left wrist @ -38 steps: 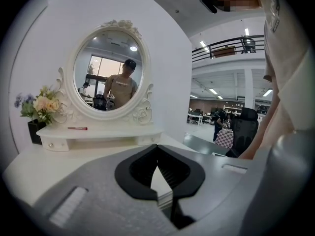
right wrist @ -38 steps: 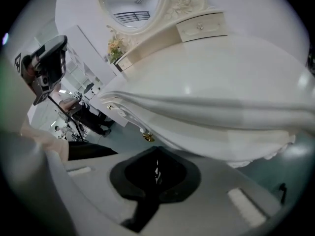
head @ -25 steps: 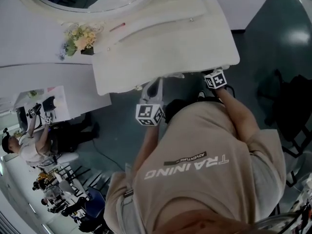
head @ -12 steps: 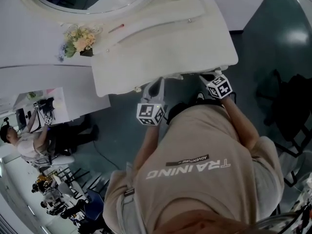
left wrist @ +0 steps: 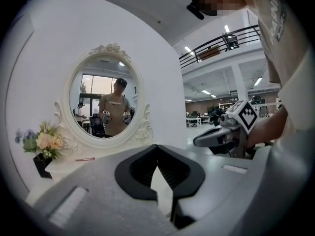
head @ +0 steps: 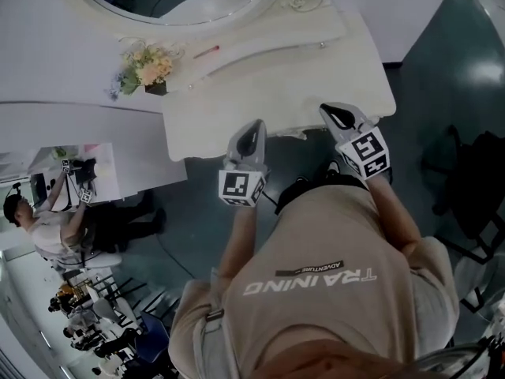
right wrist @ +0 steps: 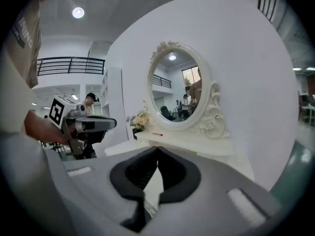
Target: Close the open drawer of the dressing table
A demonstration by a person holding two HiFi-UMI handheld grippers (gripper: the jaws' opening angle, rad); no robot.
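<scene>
I hold both claws over the front edge of the dressing table: the left gripper near the middle of that edge, the right gripper toward its right corner. Each has its jaws pressed together on nothing. I see no drawer jutting out from under the tabletop, so I judge the push done. Next I'd drop lower and check its front sits flush.
</scene>
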